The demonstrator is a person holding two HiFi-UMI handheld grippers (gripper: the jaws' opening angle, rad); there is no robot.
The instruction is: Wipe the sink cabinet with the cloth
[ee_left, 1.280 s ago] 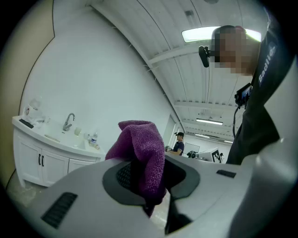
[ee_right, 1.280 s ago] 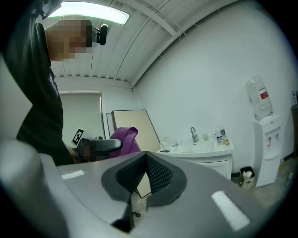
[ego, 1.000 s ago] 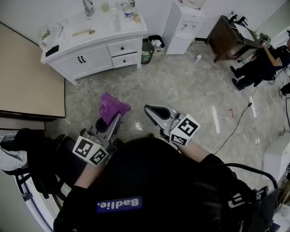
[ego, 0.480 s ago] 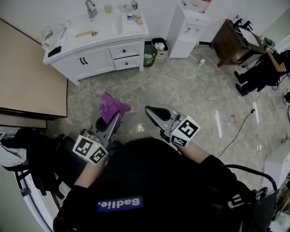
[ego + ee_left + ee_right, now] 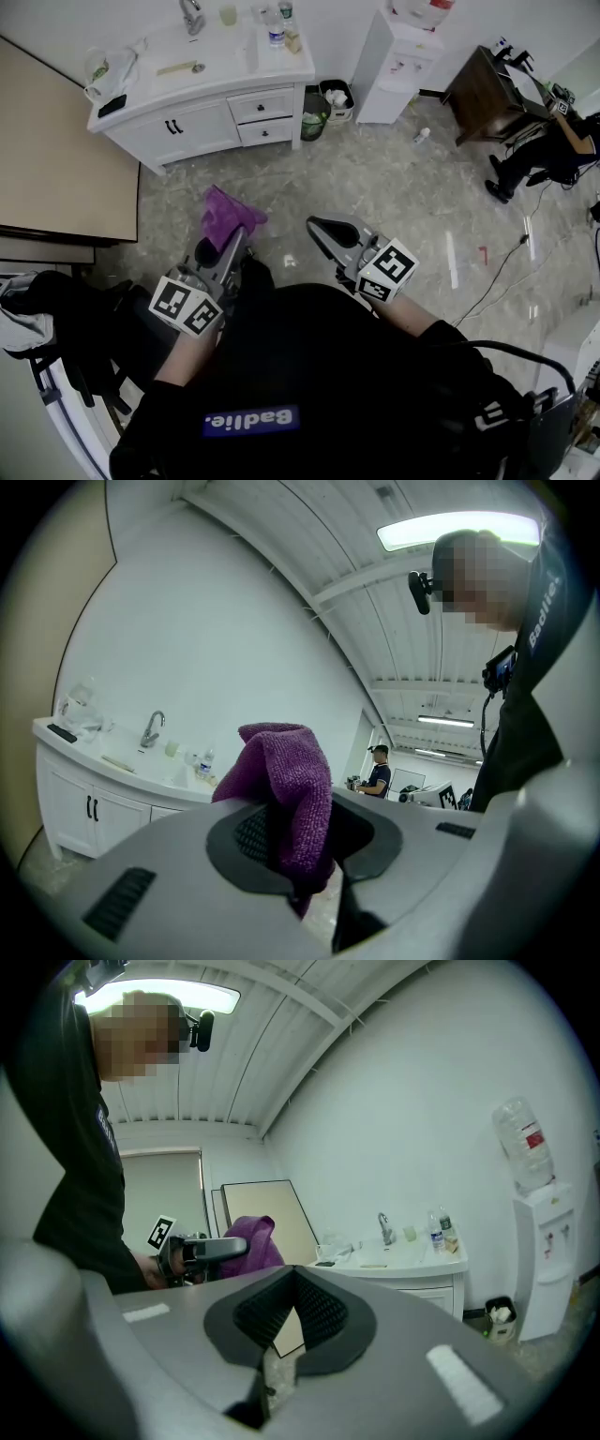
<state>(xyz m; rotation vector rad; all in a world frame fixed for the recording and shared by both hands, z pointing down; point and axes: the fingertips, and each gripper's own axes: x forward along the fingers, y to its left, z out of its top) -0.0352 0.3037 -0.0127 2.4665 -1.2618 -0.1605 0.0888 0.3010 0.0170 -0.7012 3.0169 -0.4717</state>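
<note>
A purple cloth hangs bunched from my left gripper, whose jaws are shut on it. The white sink cabinet stands across the room at the upper left of the head view, with a basin, a tap and drawers. My right gripper is held beside the left one over the floor, its jaws shut with nothing between them. From the right gripper view the left gripper and the cloth show at the left. Both grippers are far from the cabinet.
Bottles and small items sit on the cabinet top. A waste bin stands by its right side, then a white water dispenser. A beige board leans at the left. A brown desk and a person are at the far right.
The head view has shifted a little, with the cabinet sliding slightly up and right in the picture. Both grippers keep their hold and their places relative to my body.
</note>
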